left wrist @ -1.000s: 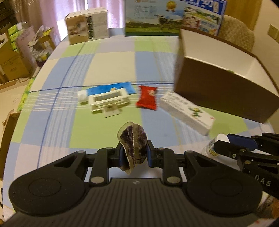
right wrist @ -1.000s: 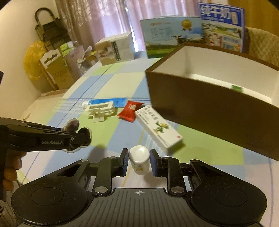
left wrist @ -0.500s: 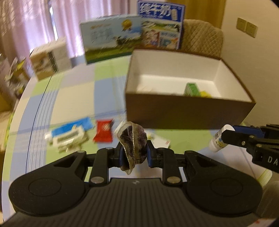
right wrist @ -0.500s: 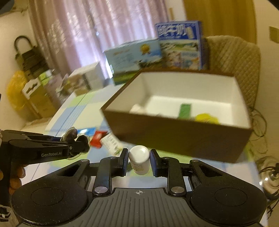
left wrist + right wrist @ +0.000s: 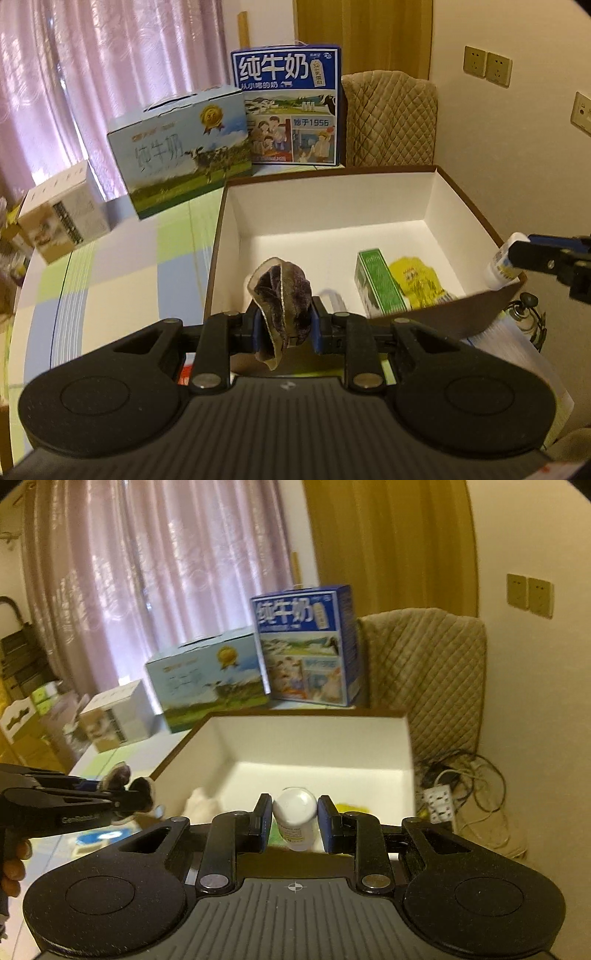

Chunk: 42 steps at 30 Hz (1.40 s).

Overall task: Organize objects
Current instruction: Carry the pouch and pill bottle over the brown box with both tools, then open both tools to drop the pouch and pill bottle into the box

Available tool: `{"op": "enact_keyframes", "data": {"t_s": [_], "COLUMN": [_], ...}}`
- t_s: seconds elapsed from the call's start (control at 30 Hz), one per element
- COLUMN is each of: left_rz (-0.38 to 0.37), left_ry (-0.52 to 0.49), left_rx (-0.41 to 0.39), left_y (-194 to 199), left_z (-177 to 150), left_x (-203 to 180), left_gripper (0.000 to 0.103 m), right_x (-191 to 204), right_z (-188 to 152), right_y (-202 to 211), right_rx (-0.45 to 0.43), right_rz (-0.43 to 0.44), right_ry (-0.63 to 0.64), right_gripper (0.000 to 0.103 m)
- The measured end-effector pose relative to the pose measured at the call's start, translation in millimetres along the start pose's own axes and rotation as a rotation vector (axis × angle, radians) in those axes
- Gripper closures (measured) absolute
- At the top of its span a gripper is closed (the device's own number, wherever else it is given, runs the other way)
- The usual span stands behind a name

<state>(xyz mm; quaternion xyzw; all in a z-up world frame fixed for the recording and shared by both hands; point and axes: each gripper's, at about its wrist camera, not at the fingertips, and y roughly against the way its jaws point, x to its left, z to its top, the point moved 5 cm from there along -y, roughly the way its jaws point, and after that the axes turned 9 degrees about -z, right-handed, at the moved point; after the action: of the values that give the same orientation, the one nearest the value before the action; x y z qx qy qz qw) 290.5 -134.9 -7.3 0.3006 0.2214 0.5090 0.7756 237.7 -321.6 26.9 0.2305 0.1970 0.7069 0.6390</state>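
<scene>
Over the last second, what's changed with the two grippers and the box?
Both grippers have swung from the table items up to the brown box. The left gripper now holds its purple pouch over the near wall; the right gripper holds its white bottle over the box. Grips unchanged; nothing released.

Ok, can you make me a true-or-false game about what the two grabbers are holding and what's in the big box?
1. The left gripper pinches a dark purple snack packet. True.
2. The right gripper is open and holds nothing. False: it is shut on a small white bottle.
3. A green box lies inside the brown cardboard box. True.
4. The yellow packet sits on the tablecloth outside the brown cardboard box. False: it lies inside, beside the green box.
5. Two milk cartons stand behind the brown cardboard box. True.
</scene>
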Motion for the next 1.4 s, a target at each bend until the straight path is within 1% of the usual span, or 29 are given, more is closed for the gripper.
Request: {"op": "enact_keyframes", "data": {"t_s": [0.07, 0.2, 0.37, 0.47, 0.53, 0.6, 0.67, 0.7, 0.83, 1.07, 1.27, 1.3, 1.37, 1.4], "left_rz": [-0.012, 0.009, 0.005, 0.0, -0.006, -0.008, 0.01, 0.007, 0.001, 0.007, 0.026, 0.028, 0.028, 0.03], "left_ry": [-0.014, -0.04, -0.072, -0.084, -0.085, -0.092, -0.089, -0.095, -0.102, -0.073, -0.068, -0.065, -0.06, -0.055], "left_rx": [0.015, 0.056, 0.097, 0.134, 0.146, 0.171, 0.186, 0.195, 0.219, 0.243, 0.254, 0.26, 0.262, 0.263], "left_y": [-11, -37, -64, -82, -94, -106, -117, -123, -139, -155, -163, -164, -166, -166], "left_z": [7, 19, 32, 38, 42, 42, 41, 41, 41, 47, 48, 48, 48, 48], "left_x": [1, 9, 15, 18, 20, 21, 23, 23, 20, 21, 22, 23, 23, 24], "left_gripper": [0.081, 0.081, 0.081, 0.081, 0.081, 0.081, 0.081, 0.081, 0.081, 0.079, 0.079, 0.078, 0.073, 0.065], "right_x": [-8, -17, -34, -39, -41, -44, -46, -46, -45, -49, -57, -58, -59, -59], "right_z": [6, 11, 12, 13, 15, 14, 12, 11, 12, 15, 17, 17, 18, 18], "right_y": [-9, -31, -58, -74, -85, -98, -108, -113, -131, -155, -164, -164, -165, -166], "right_rx": [0.011, 0.05, 0.112, 0.131, 0.142, 0.171, 0.194, 0.203, 0.219, 0.25, 0.264, 0.265, 0.263, 0.261], "right_rz": [-0.014, -0.04, -0.074, -0.105, -0.105, -0.096, -0.101, -0.102, -0.108, -0.122, -0.136, -0.136, -0.14, -0.141], "right_ry": [-0.015, -0.015, -0.03, 0.0, 0.015, 0.005, 0.003, 0.013, 0.056, 0.048, 0.021, 0.019, 0.028, 0.035], "right_gripper": [0.08, 0.08, 0.08, 0.08, 0.08, 0.08, 0.08, 0.08, 0.08, 0.08, 0.08, 0.08, 0.08, 0.08]}}
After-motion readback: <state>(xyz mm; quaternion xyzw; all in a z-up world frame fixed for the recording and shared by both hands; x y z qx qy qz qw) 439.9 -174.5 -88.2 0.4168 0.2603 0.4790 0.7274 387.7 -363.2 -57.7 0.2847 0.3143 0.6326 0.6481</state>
